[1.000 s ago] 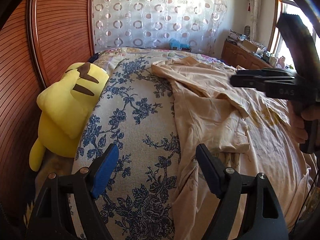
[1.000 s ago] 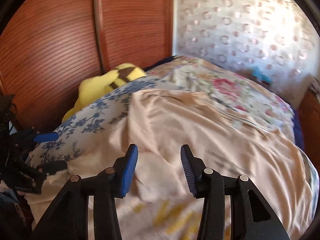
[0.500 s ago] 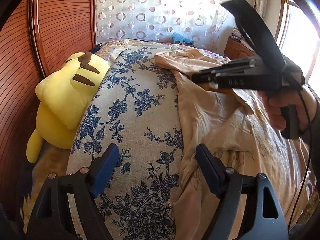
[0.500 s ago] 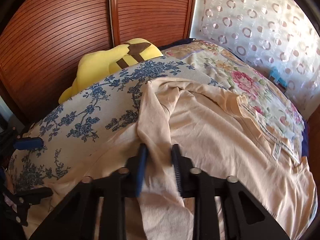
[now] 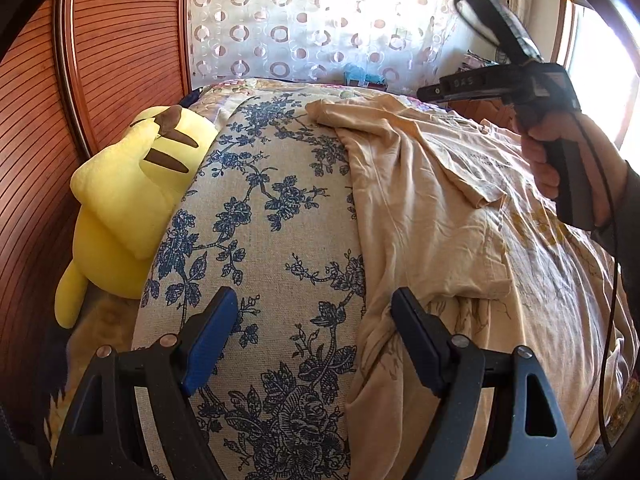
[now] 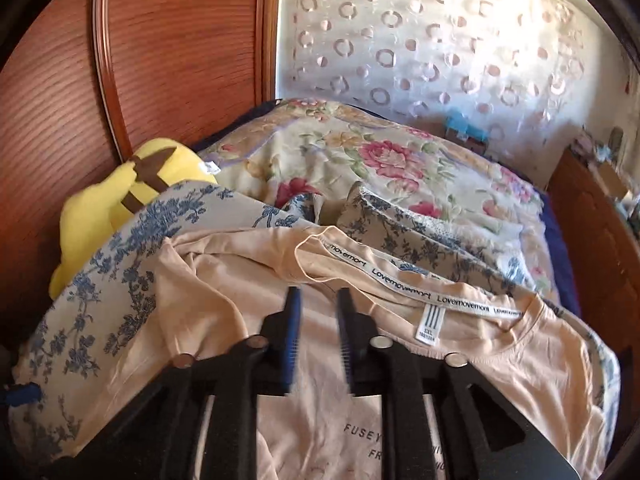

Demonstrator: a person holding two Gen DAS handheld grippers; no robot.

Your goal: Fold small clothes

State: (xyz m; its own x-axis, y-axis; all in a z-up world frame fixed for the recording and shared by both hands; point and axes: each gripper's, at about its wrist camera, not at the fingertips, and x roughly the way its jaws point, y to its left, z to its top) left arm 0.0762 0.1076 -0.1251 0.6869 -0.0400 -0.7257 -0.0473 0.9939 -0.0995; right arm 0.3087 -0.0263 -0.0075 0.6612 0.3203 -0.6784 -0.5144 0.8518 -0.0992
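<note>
My left gripper (image 5: 310, 334) hovers, jaws apart, at the peach shirt's (image 5: 432, 208) edge. My right gripper (image 6: 318, 322) has its jaws narrowly apart (nothing clamped) above the shirt.

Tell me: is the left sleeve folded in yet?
Yes. The near sleeve lies folded across the peach T-shirt, cuff pointing inward. Otherwise the shirt lies mostly spread on the bed.

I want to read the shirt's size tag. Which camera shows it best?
The right wrist view: the size tag hangs facing the camera below the shirt collar. The left wrist view shows the shirt, but no tag.
</note>
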